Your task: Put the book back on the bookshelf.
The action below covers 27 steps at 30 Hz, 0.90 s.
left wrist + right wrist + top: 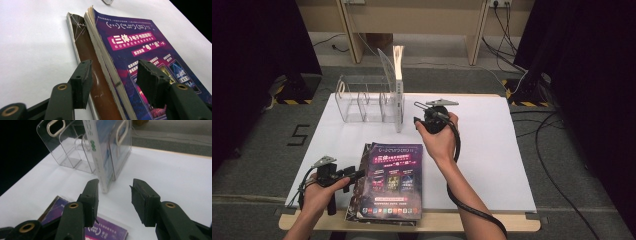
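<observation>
White worktop (492, 150) carries stacked magazines (394, 180) at its near edge; the left gripper (113, 75) straddles their spine, seemingly without touching, jaws spread. Right gripper (113, 195), jaws spread, faces an upright book (100, 157) in a clear rack (362, 100).

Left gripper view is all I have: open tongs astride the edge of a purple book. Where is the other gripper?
Observer: The right gripper is held over the middle of the table, tongs open, facing an upright white book.
Reviewer: Standing by itself?
Observer: No, it stands at the right end of a clear rack.
Reviewer: Where does the stack lie?
Observer: The purple book lies at the table's near edge, close to the person.
</observation>
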Each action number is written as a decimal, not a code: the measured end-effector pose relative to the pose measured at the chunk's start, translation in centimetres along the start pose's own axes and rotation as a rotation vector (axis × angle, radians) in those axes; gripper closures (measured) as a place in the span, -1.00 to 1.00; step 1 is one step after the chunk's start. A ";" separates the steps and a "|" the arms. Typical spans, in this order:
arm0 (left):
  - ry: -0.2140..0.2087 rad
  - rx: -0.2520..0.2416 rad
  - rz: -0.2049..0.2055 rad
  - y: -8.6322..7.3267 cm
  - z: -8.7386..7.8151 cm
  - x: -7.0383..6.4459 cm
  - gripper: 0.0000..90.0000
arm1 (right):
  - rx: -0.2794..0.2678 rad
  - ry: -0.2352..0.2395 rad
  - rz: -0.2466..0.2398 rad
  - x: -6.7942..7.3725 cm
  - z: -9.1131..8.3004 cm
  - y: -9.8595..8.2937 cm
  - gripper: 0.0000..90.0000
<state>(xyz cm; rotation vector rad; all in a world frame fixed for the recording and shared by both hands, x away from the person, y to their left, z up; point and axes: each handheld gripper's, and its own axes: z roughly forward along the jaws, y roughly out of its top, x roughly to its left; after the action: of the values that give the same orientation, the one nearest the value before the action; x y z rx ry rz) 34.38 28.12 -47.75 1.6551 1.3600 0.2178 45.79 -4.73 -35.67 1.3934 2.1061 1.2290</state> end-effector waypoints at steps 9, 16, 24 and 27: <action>0.003 0.020 0.006 0.7 1.4 -0.4 0.06 | 0.083 0.019 0.017 -0.7 0.5 -3.0 0.30; 0.029 0.035 0.007 0.5 1.9 -0.4 0.10 | 0.171 0.040 0.047 -1.0 1.4 -5.7 0.30; 0.020 0.053 0.014 0.4 2.7 -0.8 0.16 | 0.267 0.058 0.070 -1.3 2.9 -8.3 0.31; 0.014 0.058 0.002 0.3 2.9 -0.8 0.17 | 0.296 0.056 0.072 -1.4 3.4 -8.9 0.30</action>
<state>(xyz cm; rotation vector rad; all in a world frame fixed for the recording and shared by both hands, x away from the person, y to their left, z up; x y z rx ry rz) 36.16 25.86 -48.76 1.7060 1.3868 0.1923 43.57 -5.62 -44.97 1.5856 2.3711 1.0234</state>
